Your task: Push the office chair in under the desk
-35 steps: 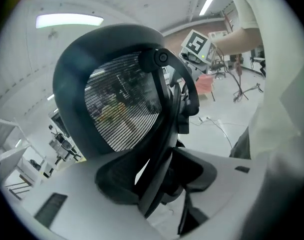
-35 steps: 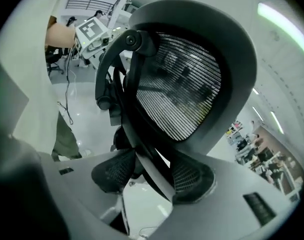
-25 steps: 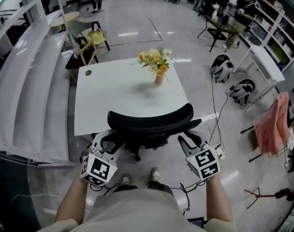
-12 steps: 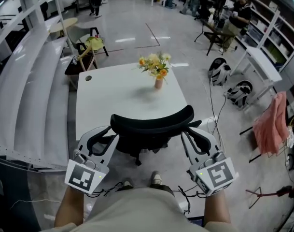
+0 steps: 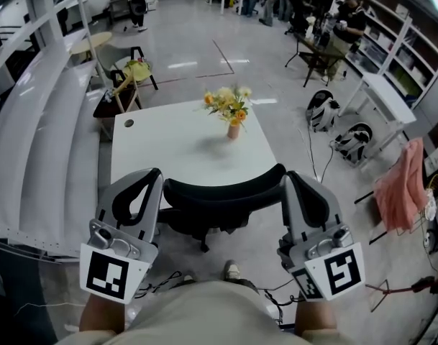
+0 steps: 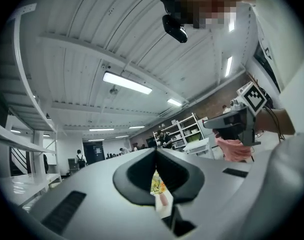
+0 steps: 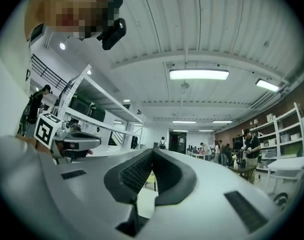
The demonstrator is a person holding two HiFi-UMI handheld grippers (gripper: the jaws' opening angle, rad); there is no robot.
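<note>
The head view shows both tools together. My left hand-held gripper [image 5: 152, 172] and my right hand-held gripper [image 5: 293, 177] are side by side and well apart. The office chair [image 5: 220, 192] is between them, and its curved backrest is just beyond and below their tips. The backrest stands at the near edge of the white worktop [image 5: 165, 144]. How far the seat goes under it, I cannot tell. Further ahead of the tips, a vase of flowers [image 5: 231, 109] stands on the worktop.

The two gripper views do not show the chair, but they show the jaws clearly. In the left gripper view the dark pads [image 6: 136, 176] meet at the tip. They have just been closing, clenched on nothing, and only the flowers appear through the small gap lower down. In the right gripper view the ribbed pads [image 7: 134, 175] also have just been closing and press together with nothing between them. These views also show the ceiling lights [image 7: 198, 74], which the head view does not.

Both tools point forward and about level. I hold them in front of my body, and the marker cubes [image 5: 107, 276] are closest to me.
</note>
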